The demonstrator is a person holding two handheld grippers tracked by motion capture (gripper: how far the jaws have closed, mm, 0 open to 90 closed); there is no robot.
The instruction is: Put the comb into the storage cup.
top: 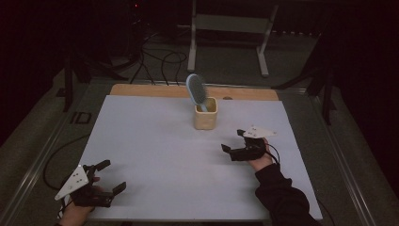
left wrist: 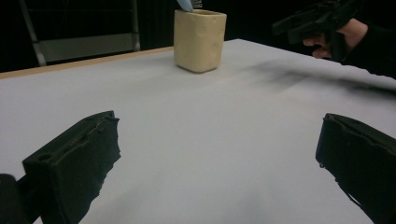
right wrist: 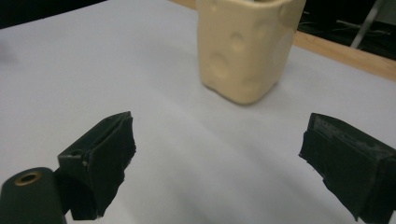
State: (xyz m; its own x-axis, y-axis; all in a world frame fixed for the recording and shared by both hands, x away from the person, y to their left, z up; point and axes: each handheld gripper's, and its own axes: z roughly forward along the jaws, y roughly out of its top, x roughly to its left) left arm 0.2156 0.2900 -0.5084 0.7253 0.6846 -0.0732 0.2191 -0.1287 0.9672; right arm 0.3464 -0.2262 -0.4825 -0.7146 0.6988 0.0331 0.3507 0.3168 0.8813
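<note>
Cream cup [top: 205, 118] hides the blue hairbrush [top: 196, 89] handle inside it.

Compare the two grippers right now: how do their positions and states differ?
The left gripper sits at the near left corner of the white mat, far from the cream cup; the right gripper is farther forward, close to that cup. The left one points right across the mat, the right one left. Both have jaws open, holding nothing.

high view: above, looking forward-down on tabletop [top: 155, 141] | gripper views: low, near surface | shared: cup [top: 206, 114]
</note>
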